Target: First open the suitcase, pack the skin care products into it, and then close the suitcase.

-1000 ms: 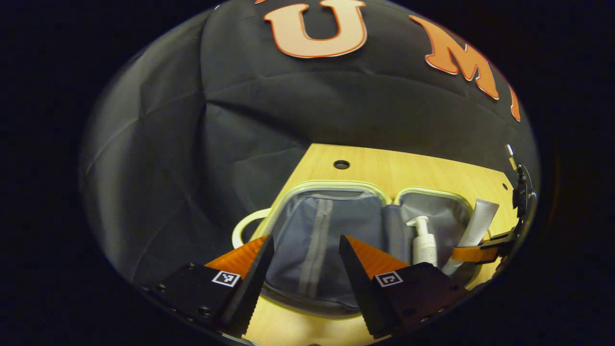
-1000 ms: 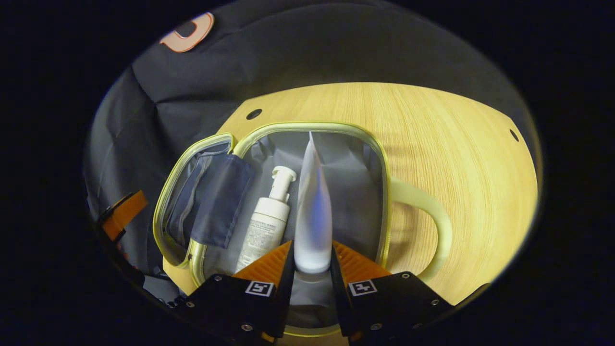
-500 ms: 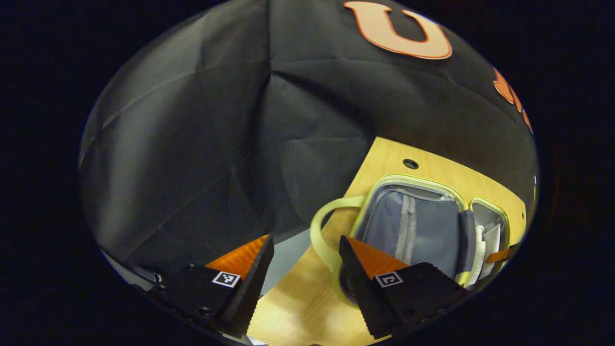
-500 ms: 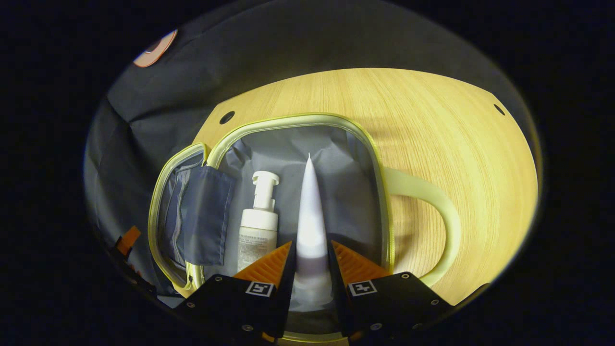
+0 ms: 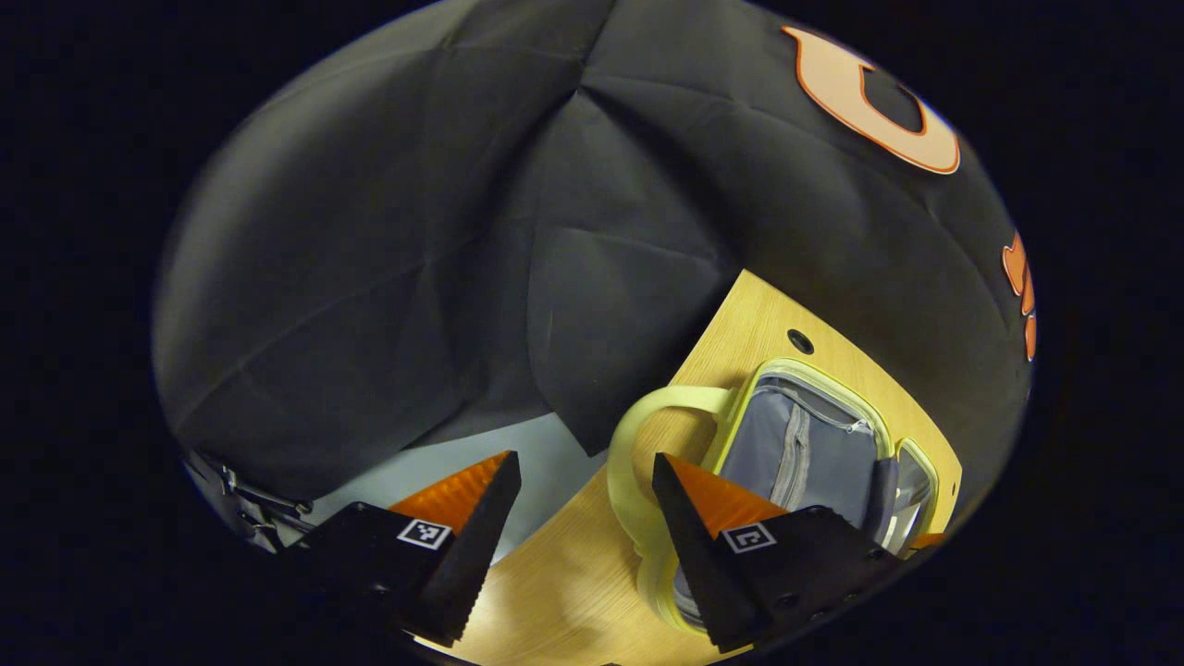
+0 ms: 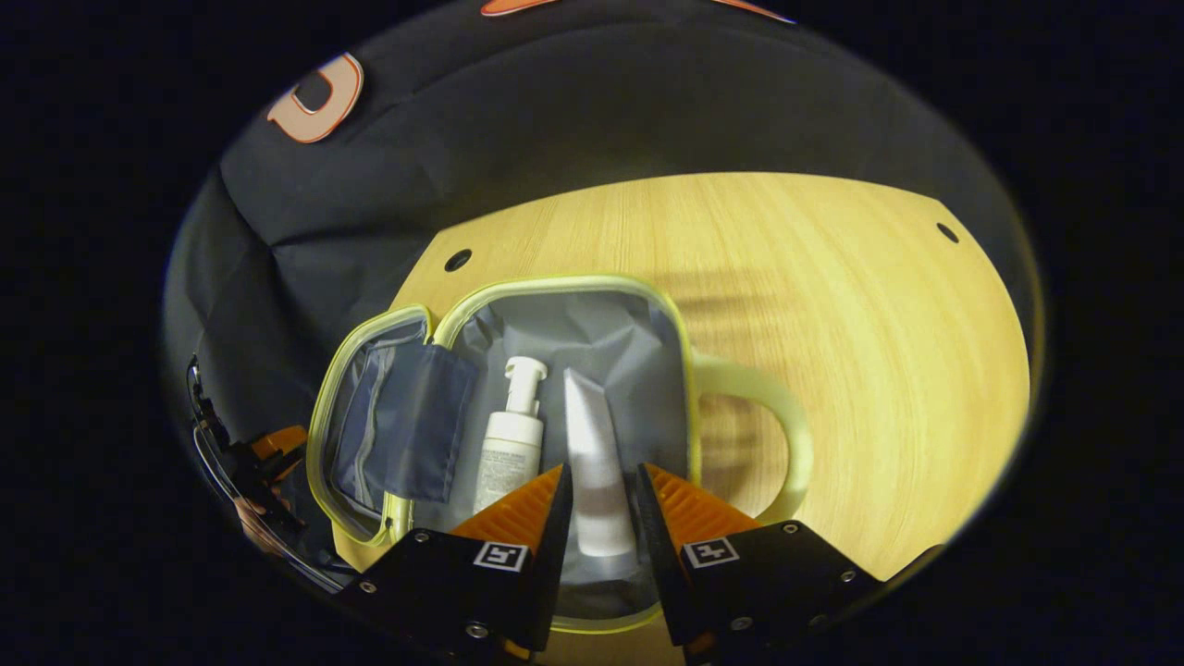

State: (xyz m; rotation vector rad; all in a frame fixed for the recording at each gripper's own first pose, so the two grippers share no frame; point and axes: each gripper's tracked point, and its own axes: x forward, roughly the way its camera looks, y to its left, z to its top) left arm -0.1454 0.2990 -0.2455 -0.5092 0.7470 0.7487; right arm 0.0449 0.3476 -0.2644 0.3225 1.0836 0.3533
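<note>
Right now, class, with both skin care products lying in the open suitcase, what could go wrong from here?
1. The tube lies between the right gripper fingers; pulling back carelessly might drag it out.
2. The pump bottle lies close beside the tube and could get knocked.
3. The left gripper hangs open at the suitcase handle and could catch it, shifting the case.

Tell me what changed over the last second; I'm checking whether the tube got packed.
The white tube, earlier clamped and tilted up, now lies flat in the suitcase beside the pump bottle; the right claw has loosened. The left claw swung away, open. Suitcase still open.
</note>
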